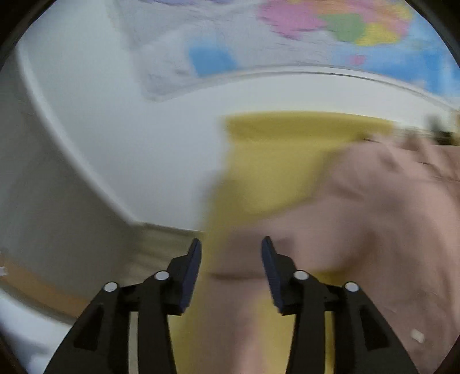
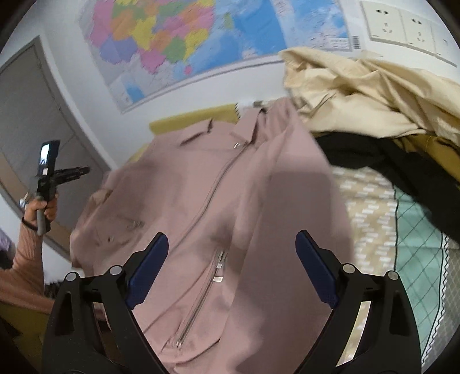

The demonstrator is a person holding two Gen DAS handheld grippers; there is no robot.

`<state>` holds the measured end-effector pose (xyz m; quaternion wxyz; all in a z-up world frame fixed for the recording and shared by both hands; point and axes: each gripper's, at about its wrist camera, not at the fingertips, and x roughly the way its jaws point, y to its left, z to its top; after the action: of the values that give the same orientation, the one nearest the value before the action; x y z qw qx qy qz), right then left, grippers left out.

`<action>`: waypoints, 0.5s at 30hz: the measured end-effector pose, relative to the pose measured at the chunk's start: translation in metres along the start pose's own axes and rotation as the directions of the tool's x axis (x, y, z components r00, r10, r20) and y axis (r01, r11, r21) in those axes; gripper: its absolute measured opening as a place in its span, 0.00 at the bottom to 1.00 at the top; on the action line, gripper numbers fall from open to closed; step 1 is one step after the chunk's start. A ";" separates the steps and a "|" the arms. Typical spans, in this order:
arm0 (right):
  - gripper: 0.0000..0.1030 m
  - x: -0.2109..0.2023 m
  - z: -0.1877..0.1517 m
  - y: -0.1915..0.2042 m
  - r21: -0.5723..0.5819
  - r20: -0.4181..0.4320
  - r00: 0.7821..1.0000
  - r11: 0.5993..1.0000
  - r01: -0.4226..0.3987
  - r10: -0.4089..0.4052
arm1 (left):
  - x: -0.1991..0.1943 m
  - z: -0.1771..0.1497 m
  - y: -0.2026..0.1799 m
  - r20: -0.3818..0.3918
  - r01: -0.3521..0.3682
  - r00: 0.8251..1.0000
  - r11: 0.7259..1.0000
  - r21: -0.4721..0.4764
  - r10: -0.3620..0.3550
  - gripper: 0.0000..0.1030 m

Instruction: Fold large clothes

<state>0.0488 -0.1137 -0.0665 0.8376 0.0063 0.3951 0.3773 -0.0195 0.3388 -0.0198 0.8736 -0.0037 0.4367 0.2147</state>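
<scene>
A pink zip-front jacket [image 2: 218,184] lies spread on a yellow sheet [image 2: 195,115], collar toward the wall, zipper running down its middle. My right gripper [image 2: 231,250] hovers over its lower front, open and empty. In the left wrist view, which is blurred, the jacket [image 1: 359,230] lies to the right on the yellow sheet [image 1: 276,161]. My left gripper [image 1: 231,247] is open above the jacket's left edge, holding nothing. It also shows in the right wrist view [image 2: 67,172], held up in a hand at the left, apart from the jacket.
A cream garment [image 2: 359,92] and a black one [image 2: 382,167] are piled at the right rear. A patterned beige and green bedcover [image 2: 402,230] lies to the right. A map [image 2: 187,43] hangs on the white wall behind; wall sockets [image 2: 402,26] sit upper right.
</scene>
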 end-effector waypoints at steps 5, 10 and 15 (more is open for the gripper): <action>0.94 -0.005 -0.024 -0.009 -0.011 -0.030 0.989 0.990 0.144 -0.144 | -0.014 -0.045 -0.048 -0.006 0.310 0.950 0.938 0.157 -0.313 0.79; 0.93 -0.003 -0.044 -0.039 0.070 -0.085 0.978 0.978 0.198 -0.192 | -0.009 -0.062 -0.086 -0.034 0.360 0.931 0.904 0.231 -0.363 0.81; 0.03 0.012 -0.029 -0.057 0.087 -0.147 0.969 0.973 0.214 -0.200 | 0.010 -0.027 -0.101 -0.023 0.347 0.936 0.910 0.226 -0.351 0.82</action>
<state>0.0694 -0.1554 -0.1119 0.8418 -0.0181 0.4689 0.2668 0.0032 0.2455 -0.0621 0.8964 0.0200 0.4428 0.0039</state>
